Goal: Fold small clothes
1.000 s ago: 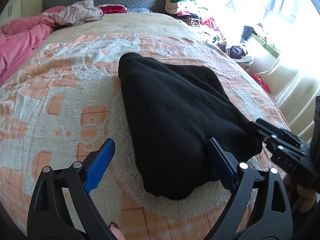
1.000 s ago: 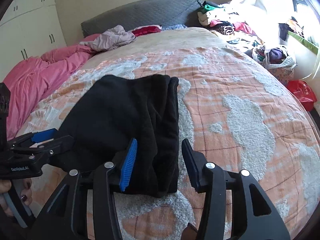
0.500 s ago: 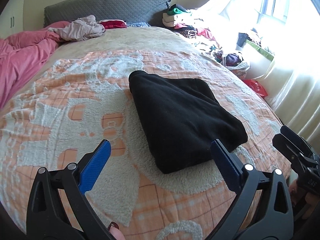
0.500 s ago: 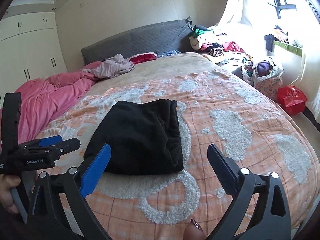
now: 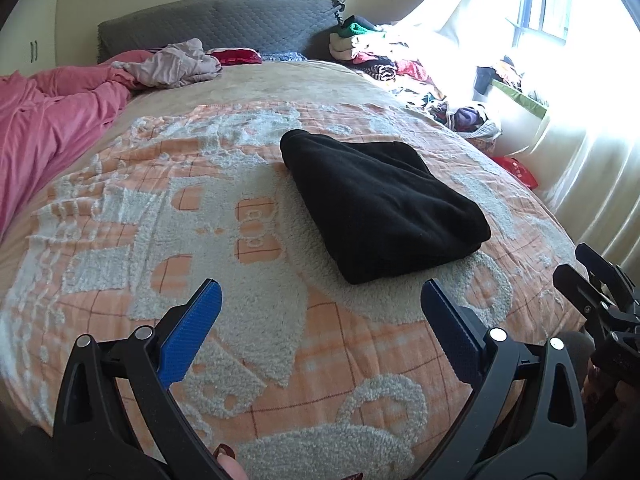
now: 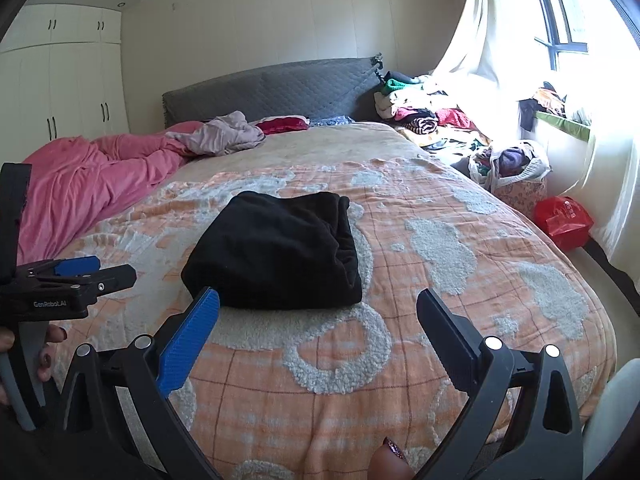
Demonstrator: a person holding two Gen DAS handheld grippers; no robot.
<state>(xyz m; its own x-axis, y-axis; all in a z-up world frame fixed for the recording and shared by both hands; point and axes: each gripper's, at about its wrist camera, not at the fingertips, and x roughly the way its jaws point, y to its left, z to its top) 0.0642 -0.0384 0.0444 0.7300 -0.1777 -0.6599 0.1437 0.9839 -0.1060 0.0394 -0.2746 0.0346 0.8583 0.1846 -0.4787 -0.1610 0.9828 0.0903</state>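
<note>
Both grippers have drawn back from the folded black garment (image 5: 380, 208), which now lies alone on the bed (image 5: 120, 216) ahead of them. The right gripper (image 6: 318, 312), just opened, and the left gripper (image 5: 320, 304) stand released and empty; this fold looks finished.

A black fleece garment (image 5: 380, 208) is seen folded into a thick, roughly rectangular bundle, laid flat on the orange-and-white bedspread (image 5: 260, 340) near the middle of the bed. In the right wrist view the garment (image 6: 280, 256) is found at about 12 o'clock from centre, its layered edges stacked along the 3 o'clock side.
</note>
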